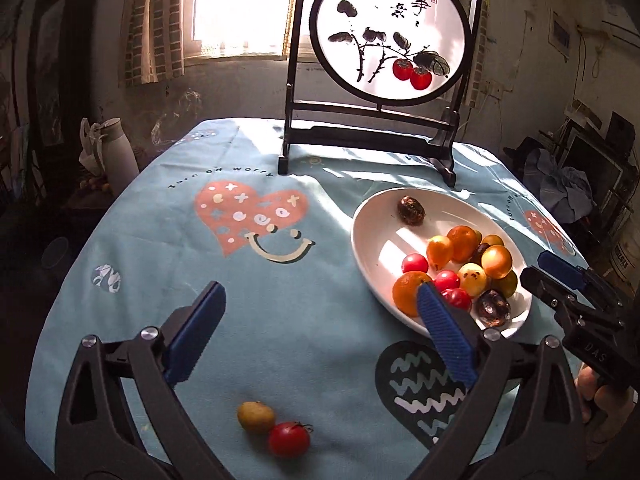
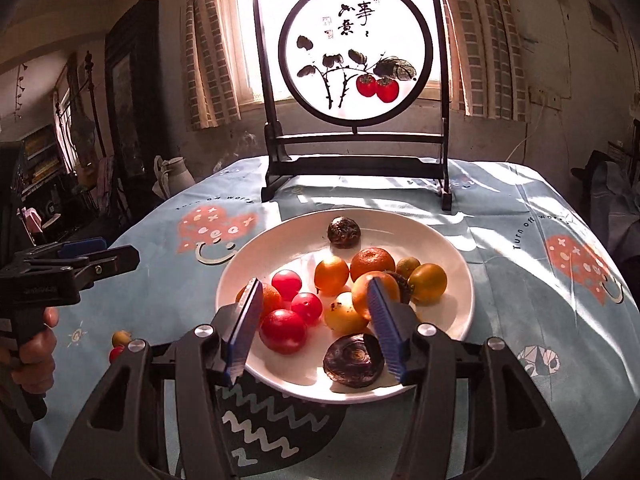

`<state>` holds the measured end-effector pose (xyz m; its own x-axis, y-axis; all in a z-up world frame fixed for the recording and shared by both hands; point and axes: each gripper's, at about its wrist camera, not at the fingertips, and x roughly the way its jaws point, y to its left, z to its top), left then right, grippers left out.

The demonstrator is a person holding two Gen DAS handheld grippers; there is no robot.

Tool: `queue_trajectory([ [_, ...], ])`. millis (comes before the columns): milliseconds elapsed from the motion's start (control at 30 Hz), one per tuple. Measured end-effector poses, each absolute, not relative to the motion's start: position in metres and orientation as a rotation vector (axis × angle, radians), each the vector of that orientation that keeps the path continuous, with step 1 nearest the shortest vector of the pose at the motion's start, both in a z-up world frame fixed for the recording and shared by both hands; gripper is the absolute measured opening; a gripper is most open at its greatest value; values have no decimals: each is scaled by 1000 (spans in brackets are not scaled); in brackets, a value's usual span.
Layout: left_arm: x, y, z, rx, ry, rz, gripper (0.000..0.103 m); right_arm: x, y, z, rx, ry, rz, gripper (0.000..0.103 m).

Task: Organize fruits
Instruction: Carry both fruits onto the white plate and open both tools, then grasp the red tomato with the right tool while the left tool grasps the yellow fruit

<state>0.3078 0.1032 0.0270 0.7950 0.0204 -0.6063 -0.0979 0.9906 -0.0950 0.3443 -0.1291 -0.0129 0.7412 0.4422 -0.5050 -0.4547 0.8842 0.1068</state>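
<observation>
A white oval plate holds several fruits: oranges, red tomatoes, yellow fruits and dark brown ones. On the cloth near the front lie a yellow-green fruit and a red tomato, touching. My left gripper is open and empty, above the cloth left of the plate, beyond the two loose fruits. My right gripper is open and empty, hovering over the plate's near side, with tomatoes between its fingers' lines. It also shows in the left wrist view.
A dark-framed round screen painted with persimmons stands at the table's back. A white jug stands beyond the table's left edge. The blue patterned tablecloth covers the table.
</observation>
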Motion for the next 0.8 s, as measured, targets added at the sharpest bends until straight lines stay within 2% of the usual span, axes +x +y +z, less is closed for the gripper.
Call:
queue_trajectory([
  [233, 304, 149, 8, -107, 665, 278, 99, 323, -96, -24, -107, 571, 561, 55],
  [500, 303, 189, 3, -220, 702, 408, 99, 297, -47, -50, -227, 666, 722, 55],
  [800, 300, 203, 4, -270, 710, 435, 99, 262, 0, -73, -416, 717, 900, 55],
])
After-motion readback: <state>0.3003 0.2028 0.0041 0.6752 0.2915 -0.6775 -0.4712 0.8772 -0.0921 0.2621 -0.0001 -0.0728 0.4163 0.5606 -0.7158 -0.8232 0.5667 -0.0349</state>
